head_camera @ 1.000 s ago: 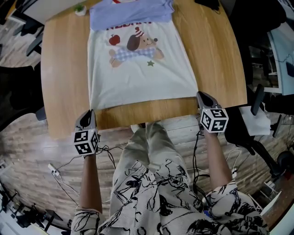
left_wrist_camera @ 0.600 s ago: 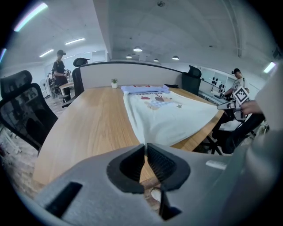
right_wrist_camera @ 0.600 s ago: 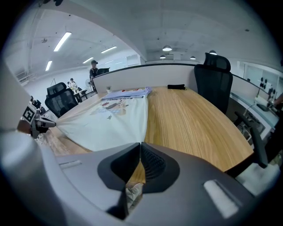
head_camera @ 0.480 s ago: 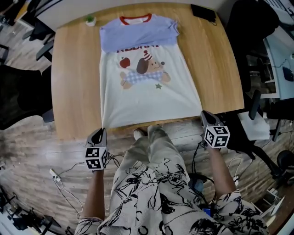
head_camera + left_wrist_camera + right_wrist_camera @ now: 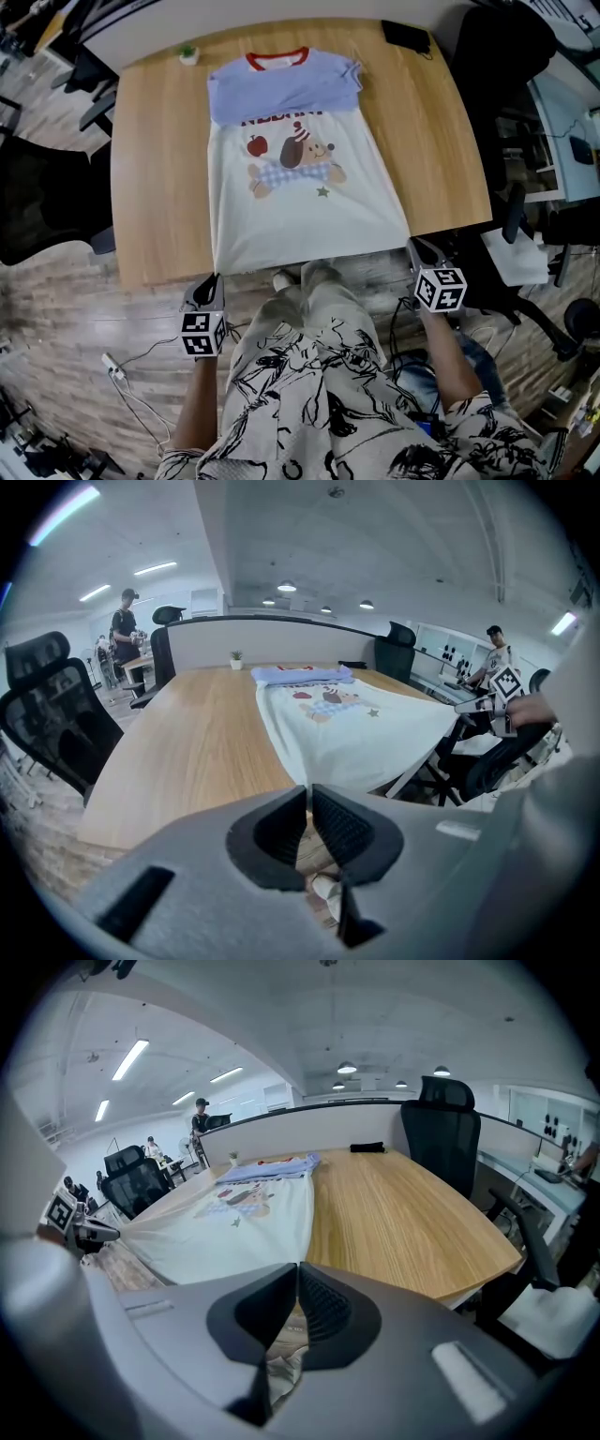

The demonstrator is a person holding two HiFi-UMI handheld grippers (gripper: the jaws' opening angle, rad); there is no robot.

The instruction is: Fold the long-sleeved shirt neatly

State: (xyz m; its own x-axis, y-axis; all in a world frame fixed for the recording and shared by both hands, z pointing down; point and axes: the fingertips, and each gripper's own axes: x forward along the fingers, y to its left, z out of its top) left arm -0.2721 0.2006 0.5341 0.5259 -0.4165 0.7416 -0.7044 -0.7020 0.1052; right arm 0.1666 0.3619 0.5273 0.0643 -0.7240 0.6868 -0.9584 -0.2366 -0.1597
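The wooden tabletop (image 5: 150,187) fills most of the head view. The shirt (image 5: 300,216) lies flat down its middle, red collar at the far end and the dog print facing up. A lavender band crosses the chest, which looks like the sleeves already laid across. The hem reaches the near edge of the tabletop, where its two corners are drawn out past the edge into the air. The left gripper (image 5: 215,279) has its fingers closed on the left hem corner, and the cloth runs taut from their tips in the left gripper view. The right gripper (image 5: 411,243) is pinched on the right corner in the same way. Both grippers hang off the near edge, over the person's lap, with the hem stretched between them. Judging from this, the hem is about to be carried toward the collar. The chief risk is that each hold takes only a small bite of thin fabric, so a corner could slip free if the pull sharpens. If one gripper leads the other, the hem would land skewed and the fold would come out crooked. Pulling further toward the person could drag the whole shirt down the tabletop and disturb the lavender band. A small potted plant (image 5: 188,54) stands just beyond the left shoulder, near enough to be knocked, while a dark object (image 5: 405,36) lies at the far right corner.
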